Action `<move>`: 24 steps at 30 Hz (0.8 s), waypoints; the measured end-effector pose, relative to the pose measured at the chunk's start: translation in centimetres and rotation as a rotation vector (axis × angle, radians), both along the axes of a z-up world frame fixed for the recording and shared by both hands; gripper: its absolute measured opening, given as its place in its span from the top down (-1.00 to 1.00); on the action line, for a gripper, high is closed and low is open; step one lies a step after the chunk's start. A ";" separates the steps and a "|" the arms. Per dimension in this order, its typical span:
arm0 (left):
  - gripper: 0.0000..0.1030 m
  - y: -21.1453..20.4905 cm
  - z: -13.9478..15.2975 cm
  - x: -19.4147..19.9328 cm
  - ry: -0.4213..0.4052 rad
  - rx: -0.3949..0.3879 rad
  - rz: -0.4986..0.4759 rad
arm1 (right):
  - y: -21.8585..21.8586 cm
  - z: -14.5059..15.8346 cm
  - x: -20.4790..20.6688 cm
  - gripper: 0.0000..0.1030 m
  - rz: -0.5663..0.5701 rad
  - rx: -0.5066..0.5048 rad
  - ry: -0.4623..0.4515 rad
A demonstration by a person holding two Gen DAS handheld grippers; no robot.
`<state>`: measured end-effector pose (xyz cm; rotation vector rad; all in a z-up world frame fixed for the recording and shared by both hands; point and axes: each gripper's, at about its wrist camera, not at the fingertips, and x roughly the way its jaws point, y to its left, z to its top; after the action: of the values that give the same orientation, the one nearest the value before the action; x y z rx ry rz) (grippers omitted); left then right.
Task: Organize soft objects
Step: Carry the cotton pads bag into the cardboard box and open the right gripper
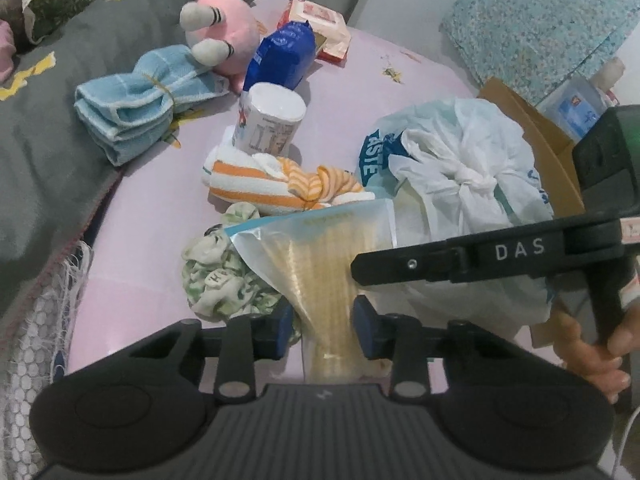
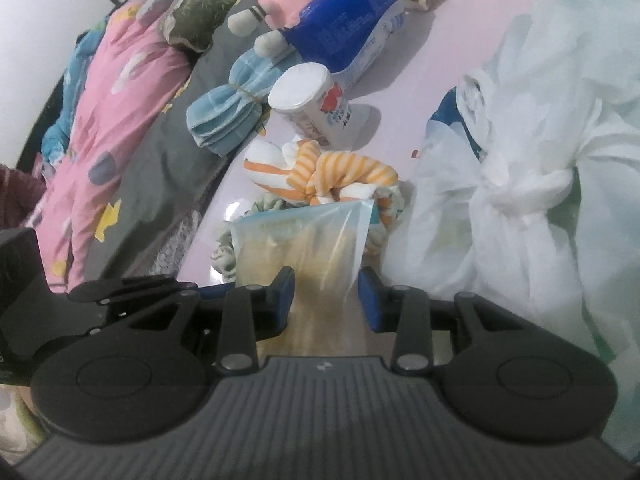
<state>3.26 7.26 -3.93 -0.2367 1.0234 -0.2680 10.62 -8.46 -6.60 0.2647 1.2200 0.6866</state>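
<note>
- The left gripper (image 1: 324, 330) pinches the narrow lower part of a clear zip bag (image 1: 320, 256) of yellowish contents; both blue pads press its sides.
- The right gripper (image 2: 326, 300) straddles the zip bag (image 2: 304, 240) too, its pads at the bag's edges; blur makes it hard to say whether they press, though they appear to pinch it.
- Only the left wrist view shows the right gripper from outside, one black finger marked "DAS" (image 1: 480, 256) lying across the bag's right side, and the hand (image 1: 596, 356) gripping its handle.
- Only the right wrist view shows the pink flowered quilt (image 2: 108, 120), far left of the bag.
- Counted beyond the bag: one green-printed cloth (image 1: 220, 276) touching its left edge, one orange-striped knotted towel (image 1: 276, 184) just behind, one white canister (image 1: 272, 120), one bundled blue towel (image 1: 136, 104), one blue packet (image 1: 280, 60), one pink plush toy (image 1: 224, 28).
- One knotted white plastic bag (image 1: 464, 172) sits just right of the zip bag.
- All lie on a pale pink sheet (image 1: 152, 216).
- The zip bag's bottom is hidden behind the gripper bodies; its contents are hard to identify.
- A brown cardboard piece (image 1: 532, 120) behind the plastic bag is partly covered.
</note>
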 end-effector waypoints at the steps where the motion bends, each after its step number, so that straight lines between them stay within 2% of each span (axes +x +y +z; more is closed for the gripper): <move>1: 0.39 -0.1 0.3 -0.2 -0.007 0.009 -0.003 | -0.1 0.1 -0.1 0.36 -0.002 0.009 -0.001; 3: 0.42 -0.1 0.7 -0.6 -0.014 0.018 -0.004 | -0.2 0.5 -0.3 0.44 -0.002 0.024 -0.008; 8: 0.42 0.0 2.1 -1.6 -0.036 0.018 0.001 | -0.6 1.5 -1.1 0.50 -0.010 0.062 -0.014; 15: 0.41 -1.4 6.6 -2.7 -0.140 0.057 -0.027 | -1.9 5.0 -2.3 0.51 -0.042 0.148 -0.070; 20: 0.41 -3.9 10.2 -1.9 -0.211 0.069 -0.086 | -4.9 8.4 -3.2 0.51 -0.105 0.234 -0.137; 24: 0.41 -7.9 12.9 0.0 -0.280 0.083 -0.176 | -9.4 11.2 -3.9 0.51 -0.199 0.291 -0.207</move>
<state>3.23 -0.60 9.01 -0.0318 0.7755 -0.4057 6.74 -17.88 4.59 0.5366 0.8813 0.6986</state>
